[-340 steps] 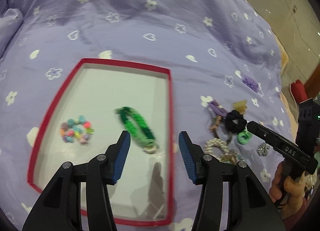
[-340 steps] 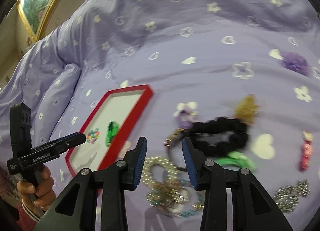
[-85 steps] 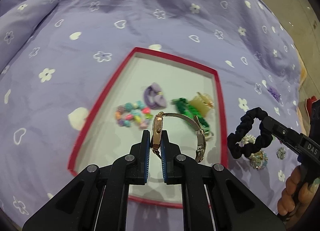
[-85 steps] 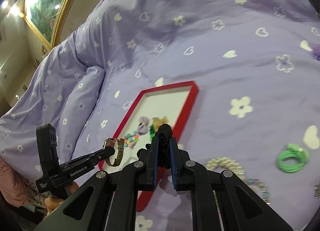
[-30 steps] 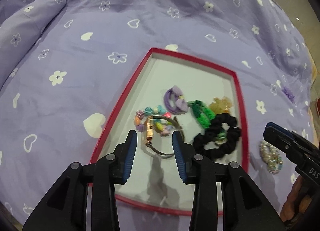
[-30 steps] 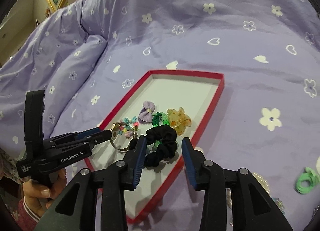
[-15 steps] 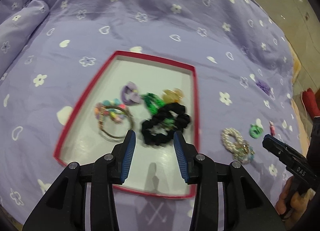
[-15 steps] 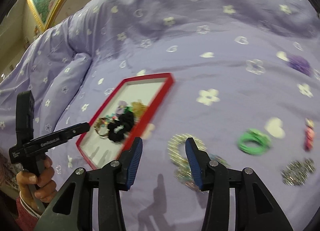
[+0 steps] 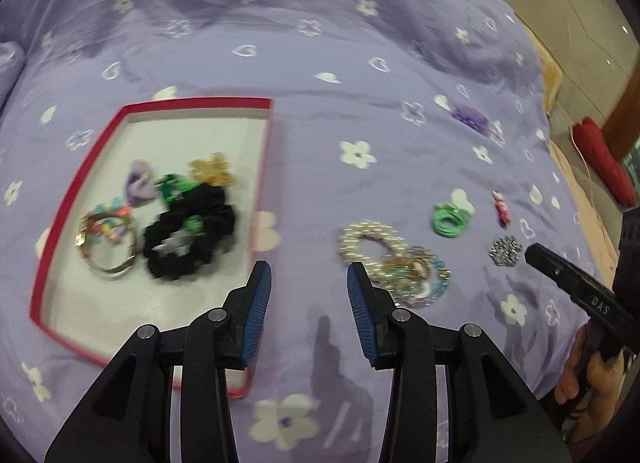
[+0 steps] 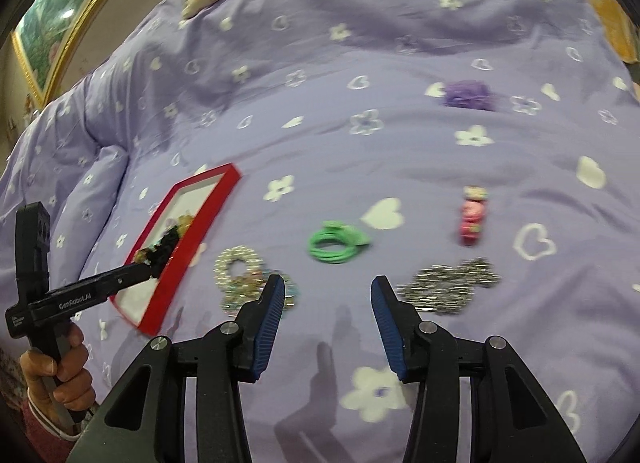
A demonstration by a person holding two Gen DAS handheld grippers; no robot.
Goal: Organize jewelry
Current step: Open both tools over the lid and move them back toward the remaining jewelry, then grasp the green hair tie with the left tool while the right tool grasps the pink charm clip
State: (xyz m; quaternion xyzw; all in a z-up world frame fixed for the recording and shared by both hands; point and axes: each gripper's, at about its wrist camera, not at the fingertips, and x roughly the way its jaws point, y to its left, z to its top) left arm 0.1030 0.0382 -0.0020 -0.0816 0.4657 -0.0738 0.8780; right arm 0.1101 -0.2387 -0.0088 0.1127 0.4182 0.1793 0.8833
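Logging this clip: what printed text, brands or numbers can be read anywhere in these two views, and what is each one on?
"GenRobot.AI": white print along the side of the left gripper, seen from the right wrist view.
"DAS": white letters on the right gripper, seen from the left wrist view.
Small white label at the rear of the left gripper's body: too small to read.
No text shows on the tray, the jewelry or the bedspread.
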